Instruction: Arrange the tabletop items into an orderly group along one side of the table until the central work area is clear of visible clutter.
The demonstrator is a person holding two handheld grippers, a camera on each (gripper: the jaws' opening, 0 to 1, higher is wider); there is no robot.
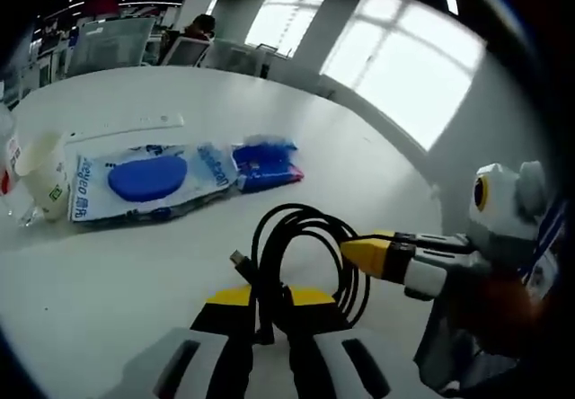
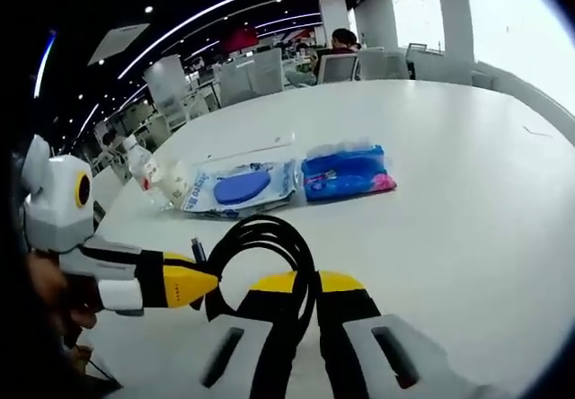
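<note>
white table (image 1: 377,165): both claws, left claw (image 1: 269,314), right claw (image 2: 305,305), clenched on black cable (image 1: 296,237).

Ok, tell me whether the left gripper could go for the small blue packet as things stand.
Probably not yet. The left gripper is shut on the black cable, so its jaws are busy. Otherwise the way looks free: bare white table lies between it and the small blue packet.

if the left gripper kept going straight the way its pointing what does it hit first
The left gripper is already shut on the coiled black cable. Beyond the coil, probably bare white table, with the blue packet slightly left; depth is unclear.
</note>
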